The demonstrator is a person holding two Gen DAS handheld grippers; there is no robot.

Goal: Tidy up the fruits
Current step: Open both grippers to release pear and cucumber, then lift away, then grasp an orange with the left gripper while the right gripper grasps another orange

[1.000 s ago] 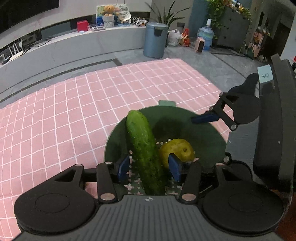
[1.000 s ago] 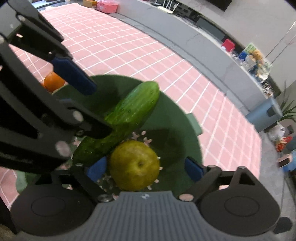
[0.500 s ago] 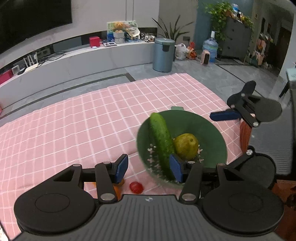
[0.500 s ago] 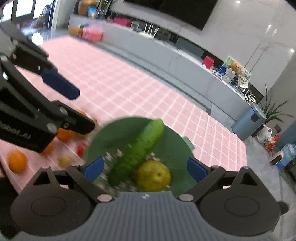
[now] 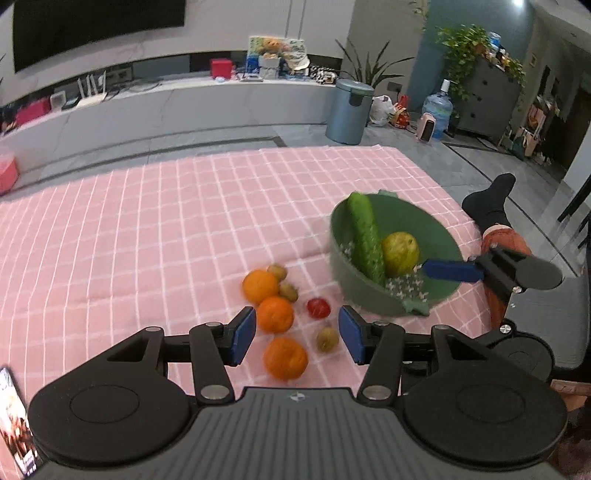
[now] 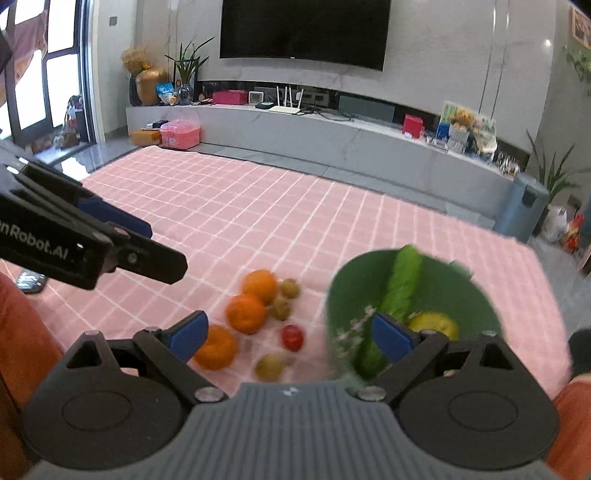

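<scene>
- The right wrist view is blurred around the bowl (image 6: 476,295): its near rim melts into the cloth (image 6: 258,206), and the right gripper's (image 6: 291,334) own finger (image 6: 391,338) covers part of the cucumber (image 6: 404,277) and the pear (image 6: 439,323).
- In the left wrist view the bowl (image 5: 417,218) sits at middle right. The cucumber (image 5: 364,236) leans on its left wall with its tip above the rim, and the pear (image 5: 400,253) lies just beside it.
- Loose fruit lies on the cloth (image 5: 166,221) left of the bowl: three oranges (image 5: 275,314), three small brownish fruits (image 5: 327,339) too blurred to identify, and a tomato (image 5: 318,307).
- The left gripper (image 5: 297,335) is half open and holds nothing; the nearest orange and one brownish fruit show through the gap, lying on the cloth.
- The right gripper has just been closing a little, but its jaws stand wide with nothing held; the oranges (image 6: 245,314), the tomato (image 6: 292,336) and a brownish fruit (image 6: 269,365) lie beyond the gap.
- Only the left wrist view shows a socked foot (image 5: 491,201) at the right edge and a phone screen, cut off at lower left.
- Only the right wrist view shows the TV (image 6: 304,31) at the top and a dark device, possibly a phone, on the cloth at far left.
- Each view catches the other gripper at its edge.
</scene>
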